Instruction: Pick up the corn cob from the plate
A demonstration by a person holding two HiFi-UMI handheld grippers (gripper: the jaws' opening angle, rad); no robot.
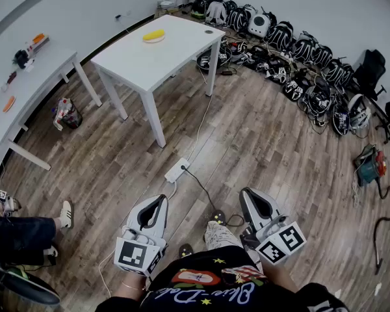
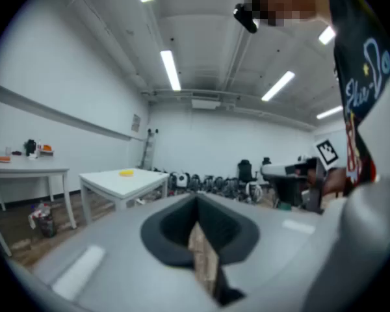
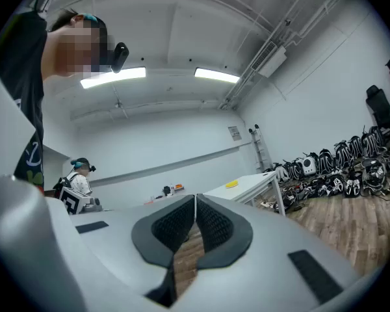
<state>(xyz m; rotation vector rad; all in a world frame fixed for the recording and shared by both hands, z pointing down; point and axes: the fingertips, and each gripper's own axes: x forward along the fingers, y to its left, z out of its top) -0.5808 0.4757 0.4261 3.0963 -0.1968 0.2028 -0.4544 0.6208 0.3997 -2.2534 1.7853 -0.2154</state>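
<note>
The yellow corn cob [image 1: 154,35] lies on a small white plate [image 1: 155,41] at the far end of a white table [image 1: 143,60], well across the room from me. My left gripper [image 1: 161,200] and right gripper [image 1: 247,193] are held low in front of my body, over the wooden floor, both shut with nothing between their jaws. In the left gripper view the left gripper [image 2: 196,201] looks roughly level toward the table, with the corn cob [image 2: 126,172] small on it. The right gripper [image 3: 195,199] has the corn cob [image 3: 231,184] beyond its tips.
A second white table [image 1: 27,83] with small items stands at the left, with a bag [image 1: 66,113] beneath it. Black backpacks and gear [image 1: 292,41] line the far wall. A power strip [image 1: 176,169] and cables lie on the floor ahead. A seated person's legs [image 1: 26,229] show at lower left.
</note>
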